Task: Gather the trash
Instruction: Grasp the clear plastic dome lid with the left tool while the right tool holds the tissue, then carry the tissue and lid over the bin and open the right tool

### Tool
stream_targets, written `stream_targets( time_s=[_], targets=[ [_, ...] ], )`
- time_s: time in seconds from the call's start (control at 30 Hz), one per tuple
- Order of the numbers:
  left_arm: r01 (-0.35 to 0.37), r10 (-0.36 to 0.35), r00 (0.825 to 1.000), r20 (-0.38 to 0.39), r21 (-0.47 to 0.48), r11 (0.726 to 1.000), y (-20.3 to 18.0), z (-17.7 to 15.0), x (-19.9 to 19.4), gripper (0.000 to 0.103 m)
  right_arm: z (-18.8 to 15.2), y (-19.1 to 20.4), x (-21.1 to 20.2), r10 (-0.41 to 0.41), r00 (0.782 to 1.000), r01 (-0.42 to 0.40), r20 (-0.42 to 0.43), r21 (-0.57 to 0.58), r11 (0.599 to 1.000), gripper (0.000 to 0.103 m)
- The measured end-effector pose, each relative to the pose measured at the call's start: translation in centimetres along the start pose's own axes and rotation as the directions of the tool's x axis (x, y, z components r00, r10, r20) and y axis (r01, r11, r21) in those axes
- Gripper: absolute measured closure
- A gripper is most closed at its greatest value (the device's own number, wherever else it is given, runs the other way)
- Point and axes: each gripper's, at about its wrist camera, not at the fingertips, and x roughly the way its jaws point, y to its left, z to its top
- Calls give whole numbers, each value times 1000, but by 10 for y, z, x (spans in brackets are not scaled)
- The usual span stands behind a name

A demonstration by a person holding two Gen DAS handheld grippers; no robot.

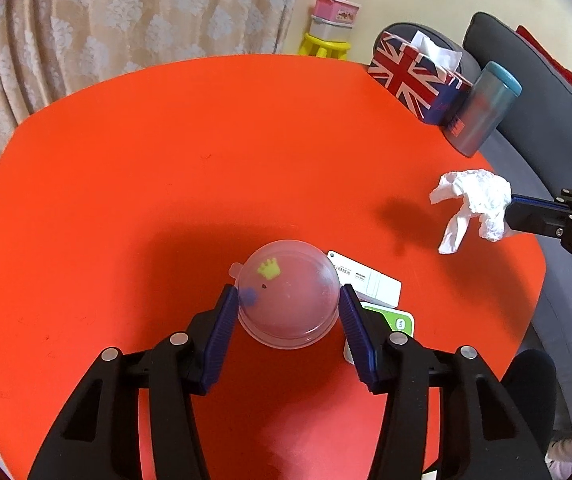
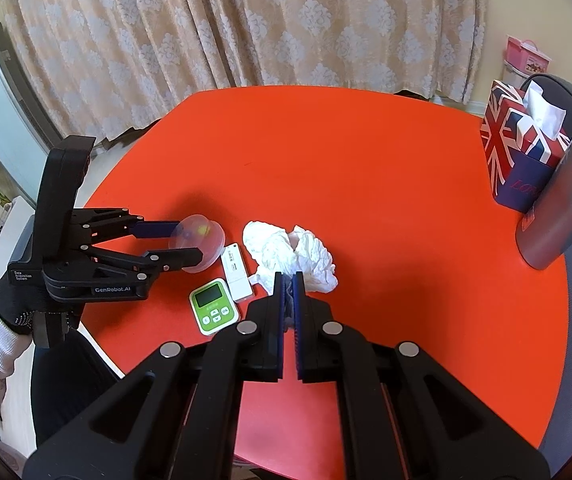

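A clear plastic dome lid [image 1: 287, 294] with a yellow crown sticker sits between the blue pads of my left gripper [image 1: 287, 300], which is shut on it above the red table [image 1: 166, 160]. It also shows in the right wrist view [image 2: 198, 246] held by the left gripper [image 2: 190, 246]. My right gripper [image 2: 289, 280] is shut on a crumpled white tissue [image 2: 289, 256] and holds it above the table. The tissue also shows in the left wrist view [image 1: 473, 204], with the right gripper [image 1: 525, 216] behind it.
A white card [image 2: 236, 266] and a green timer [image 2: 214, 306] lie on the table [image 2: 345, 168] near the front edge. A Union Jack tissue box [image 2: 517, 152] and a blue-grey bin [image 2: 565, 196] stand at the right. A grey chair [image 1: 545, 96] is beyond the table.
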Motion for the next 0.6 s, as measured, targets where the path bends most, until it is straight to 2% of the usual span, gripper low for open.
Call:
stream_targets(
  time_s=[0.27,0.6],
  targets=[
    [-5,4,999,52,17,1000,-12,-10,-32,52,-6,6,-10,5,1000,-5,22,-7,1000,100],
    [-4,-4,992,123,67,998,-46,-41,-91,52,-33,30,-50,29,998,-26,63,-39,999,100]
  ],
)
